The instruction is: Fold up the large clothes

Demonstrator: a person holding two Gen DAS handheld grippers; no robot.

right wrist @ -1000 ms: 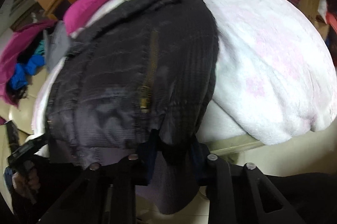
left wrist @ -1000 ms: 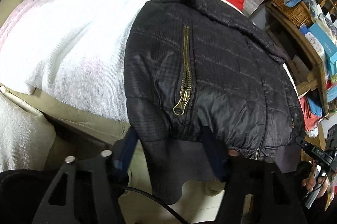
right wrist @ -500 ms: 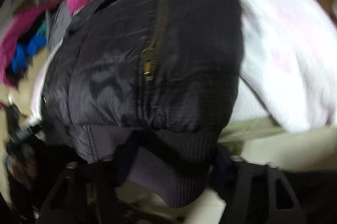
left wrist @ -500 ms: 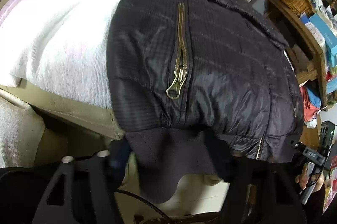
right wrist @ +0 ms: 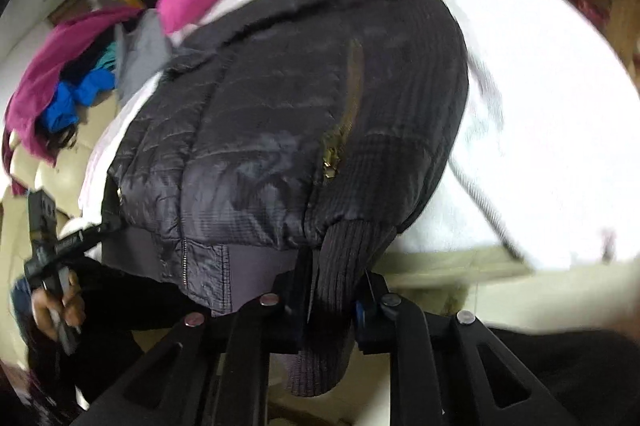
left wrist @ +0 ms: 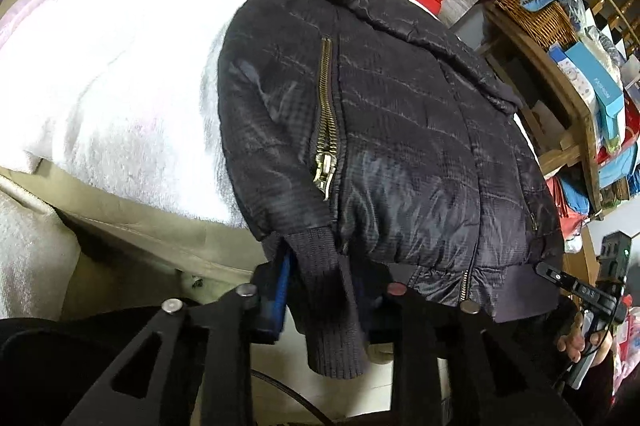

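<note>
Now | jacket (left wrist: 400,130) is laid on the blanket (left wrist: 112,74), hem near | left gripper (left wrist: 324,290) just closed on left cuff (left wrist: 328,306) | right gripper (right wrist: 332,290) just closed on right cuff (right wrist: 340,266) | cuffs are pinched so sleeves can be folded.

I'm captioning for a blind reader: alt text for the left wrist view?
The left gripper, its jaws just closed, pinches the ribbed knit cuff of a black quilted jacket with a brass zipper, spread on a white fleecy blanket.
</note>
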